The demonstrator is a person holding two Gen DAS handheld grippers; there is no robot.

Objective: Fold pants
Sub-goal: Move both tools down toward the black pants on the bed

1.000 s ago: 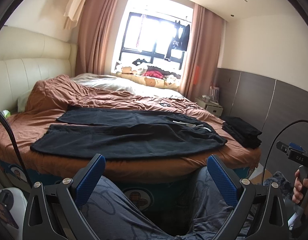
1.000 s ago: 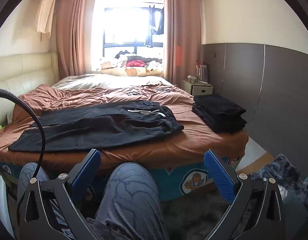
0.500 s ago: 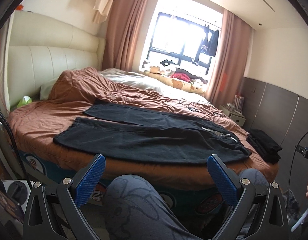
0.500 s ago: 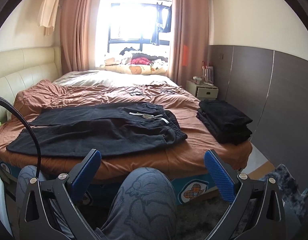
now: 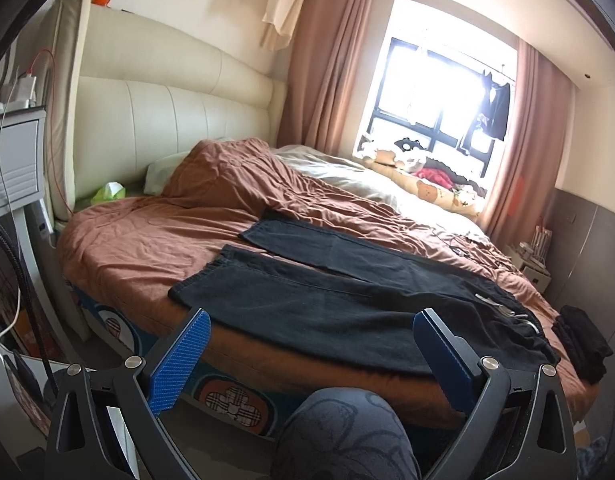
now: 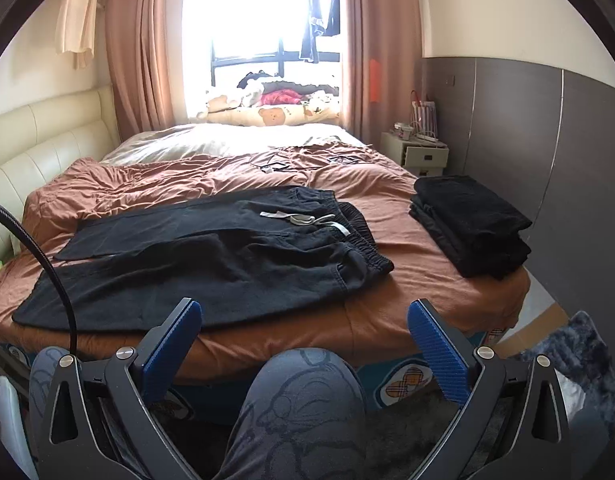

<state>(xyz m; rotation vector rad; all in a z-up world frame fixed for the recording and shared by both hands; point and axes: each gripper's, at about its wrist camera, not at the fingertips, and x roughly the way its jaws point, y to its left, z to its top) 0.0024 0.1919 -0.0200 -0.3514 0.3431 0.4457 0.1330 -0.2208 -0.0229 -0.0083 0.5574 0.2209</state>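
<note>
Black pants [image 6: 211,264] lie spread flat on the brown bedspread [image 6: 407,304], both grippers held back from the bed.

The left gripper [image 5: 311,344] and right gripper [image 6: 303,334] gape wide, gripping nothing; the pants lie beyond their fingertips, untouched, waistband to the right near a folded black stack [image 6: 471,224]. A person's patterned knee [image 6: 303,400] hides the bed's lower edge.

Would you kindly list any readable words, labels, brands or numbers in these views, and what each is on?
None can be read.
The black pants show no print.
The bed base carries only plaid flower pictures, no letters.
Items on the nightstand are too small to read.
</note>
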